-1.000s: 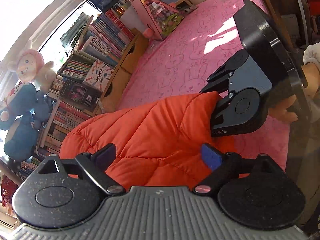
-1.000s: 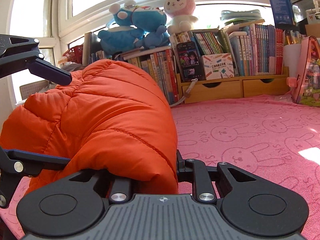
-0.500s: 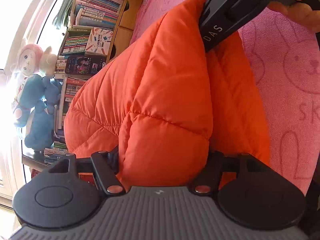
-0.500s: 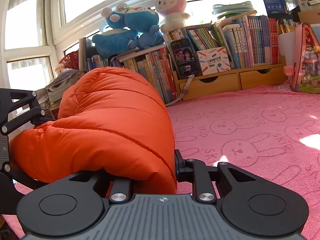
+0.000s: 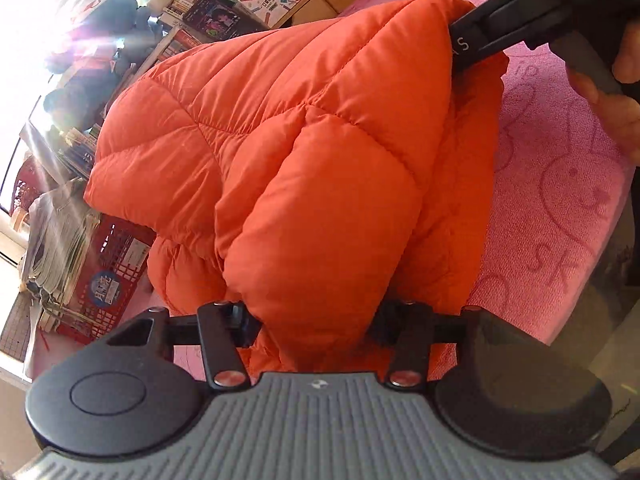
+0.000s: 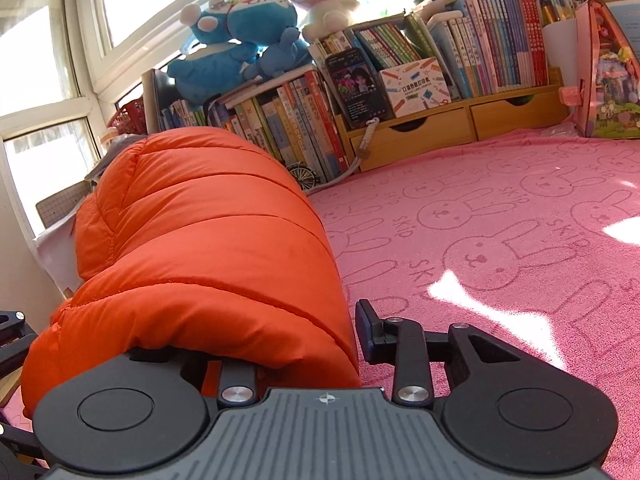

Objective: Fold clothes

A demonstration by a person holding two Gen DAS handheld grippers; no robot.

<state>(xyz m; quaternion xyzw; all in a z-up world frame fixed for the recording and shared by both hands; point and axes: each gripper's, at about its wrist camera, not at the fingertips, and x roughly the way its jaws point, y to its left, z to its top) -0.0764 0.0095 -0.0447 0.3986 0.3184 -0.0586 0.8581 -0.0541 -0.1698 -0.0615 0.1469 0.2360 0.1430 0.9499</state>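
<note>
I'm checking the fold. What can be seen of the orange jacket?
The orange jacket is a puffy quilted garment with stitched panels, bunched into a thick roll on the pink bunny-print cover. The left gripper is closing on one padded end; the right gripper is opening at the other, one finger clear of the fabric.

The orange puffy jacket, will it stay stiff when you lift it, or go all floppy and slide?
Probably floppy: the orange jacket droops over the left gripper, whose jaws are closing on a fold. Likely light for its bulk, since its quilted sections look puffed with filling. Its smooth shell may slip; the right gripper is opening beside it on the pink blanket.
</note>
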